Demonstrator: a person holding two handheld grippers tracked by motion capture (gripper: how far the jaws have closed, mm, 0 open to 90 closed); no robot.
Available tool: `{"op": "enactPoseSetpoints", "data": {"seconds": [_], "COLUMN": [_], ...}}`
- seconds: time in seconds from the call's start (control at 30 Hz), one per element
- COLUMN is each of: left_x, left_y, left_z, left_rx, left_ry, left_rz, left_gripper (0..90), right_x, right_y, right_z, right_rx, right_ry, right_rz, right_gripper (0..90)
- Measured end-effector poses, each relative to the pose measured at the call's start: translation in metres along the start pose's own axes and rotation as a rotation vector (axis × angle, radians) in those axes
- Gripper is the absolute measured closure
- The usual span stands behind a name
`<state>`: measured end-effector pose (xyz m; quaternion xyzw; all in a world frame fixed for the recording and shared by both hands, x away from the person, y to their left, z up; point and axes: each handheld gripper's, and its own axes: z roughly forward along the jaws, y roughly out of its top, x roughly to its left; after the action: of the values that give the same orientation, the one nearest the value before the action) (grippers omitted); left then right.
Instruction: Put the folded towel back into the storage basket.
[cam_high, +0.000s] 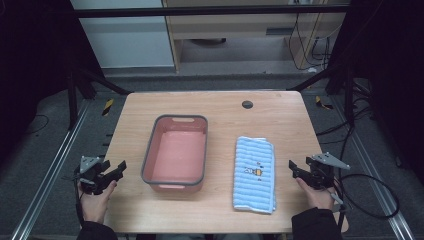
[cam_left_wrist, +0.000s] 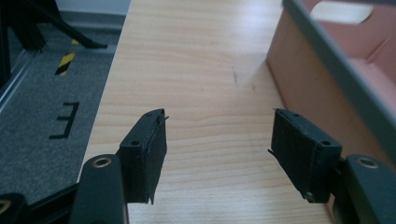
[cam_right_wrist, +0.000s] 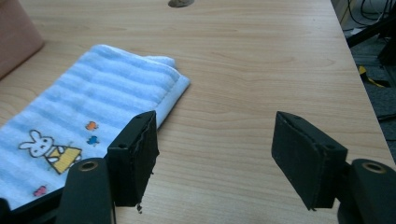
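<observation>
At near table edge: left gripper (cam_high: 118, 168) and right gripper (cam_high: 295, 167) are held with jaws spread, empty | between them: folded blue striped towel (cam_high: 254, 173) beside pink grey-rimmed plastic basin (cam_high: 148, 157) | beyond: light wooden table (cam_high: 225, 105).

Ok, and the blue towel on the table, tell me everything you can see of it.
The towel is light blue with paler stripes, soft terry by the look, folded into a long rectangle, layered edges at its far end. A small cartoon rabbit in yellow and a few tiny coloured motifs are printed on it. It lies flat on the wooden table, right of the pink basin and apart from it. Neither gripper touches it.
</observation>
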<state>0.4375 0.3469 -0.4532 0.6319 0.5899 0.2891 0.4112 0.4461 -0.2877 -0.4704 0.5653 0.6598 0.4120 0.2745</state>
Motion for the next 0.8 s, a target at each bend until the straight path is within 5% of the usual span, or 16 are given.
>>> {"op": "enactPoseSetpoints", "data": {"seconds": [0.13,0.27,0.8], "left_x": [-0.008,-0.015,-0.037], "left_y": [0.005,0.008,0.021], "left_z": [-0.009,-0.009,-0.021], "left_rx": [-0.028,-0.006,-0.039], "left_ry": [-0.023,-0.062,-0.117], "left_rz": [0.027,0.038,0.071], "left_gripper": [32.0,28.6,34.2], "right_x": [0.002,0.005,0.013], "right_y": [0.003,0.006,0.019], "right_z": [-0.003,-0.004,-0.012], "right_rx": [-0.008,-0.015,-0.040], "right_ry": [0.018,0.024,0.066], "right_rz": [0.013,-0.001,-0.019], "right_gripper": [32.1,33.8,34.2]}}
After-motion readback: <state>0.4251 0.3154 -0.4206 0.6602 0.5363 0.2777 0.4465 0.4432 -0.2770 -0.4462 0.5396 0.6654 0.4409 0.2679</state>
